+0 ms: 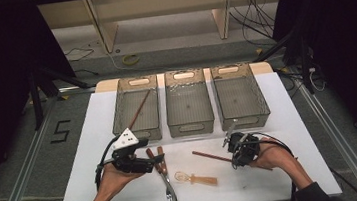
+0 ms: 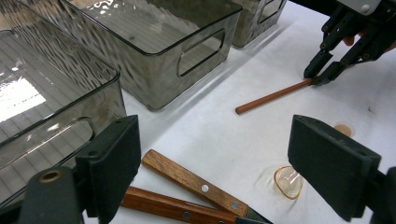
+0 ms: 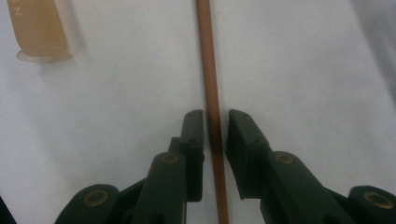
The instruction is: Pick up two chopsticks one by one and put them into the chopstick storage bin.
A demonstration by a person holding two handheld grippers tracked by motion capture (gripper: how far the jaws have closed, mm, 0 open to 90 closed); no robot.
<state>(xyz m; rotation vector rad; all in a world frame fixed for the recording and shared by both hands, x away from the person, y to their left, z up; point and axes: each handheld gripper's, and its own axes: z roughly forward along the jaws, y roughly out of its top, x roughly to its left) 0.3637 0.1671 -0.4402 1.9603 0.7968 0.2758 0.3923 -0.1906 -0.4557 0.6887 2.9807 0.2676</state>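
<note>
A white sheet (image 1: 289,119) covers the table on a grey floor with cables beyond, and three smoky bins stand in a row, the left bin (image 1: 136,108) holding one brown stick. In front of the middle bin (image 1: 189,108) lie wood-handled tongs (image 1: 162,175), tips close together, gripping nothing; how tightly they meet is unclear. The left gripper (image 2: 210,163) hovers wide open over their handles, while the right gripper view shows the right gripper (image 3: 215,122) narrowly straddling the chopstick (image 3: 211,93), a slight gap visible on one side.

High view looks forward and down over the whole tabletop (image 1: 289,119). Left gripper view skims low across it; right gripper view sits tight above the brown stick (image 3: 211,93), which all three share.
</note>
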